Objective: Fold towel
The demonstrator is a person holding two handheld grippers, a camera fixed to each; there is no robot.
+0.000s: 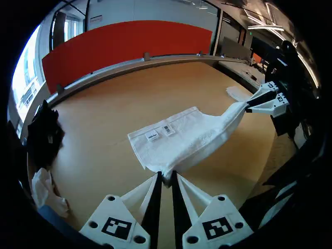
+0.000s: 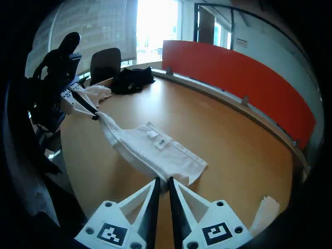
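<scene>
1. I am watching the left gripper [image 1: 166,177] nearly closed, its two fingers pinching one corner of the white towel [image 1: 182,137] just above the wooden table [image 1: 103,137].
2. In the right gripper view, the right gripper [image 2: 163,182] is likewise clamping another corner, with only a thin gap between its fingers.
3. The towel's near edge is stretching, lifted, between the two grippers. The rest is lying flat on the table, with two small tags [image 1: 159,133] facing up.
4. Farther off, a black bag [image 2: 133,79] is sitting on the table, with a crumpled white cloth [image 1: 43,189] near it.
5. Beyond, a red partition [image 2: 249,83] is running along the table's far edge.
</scene>
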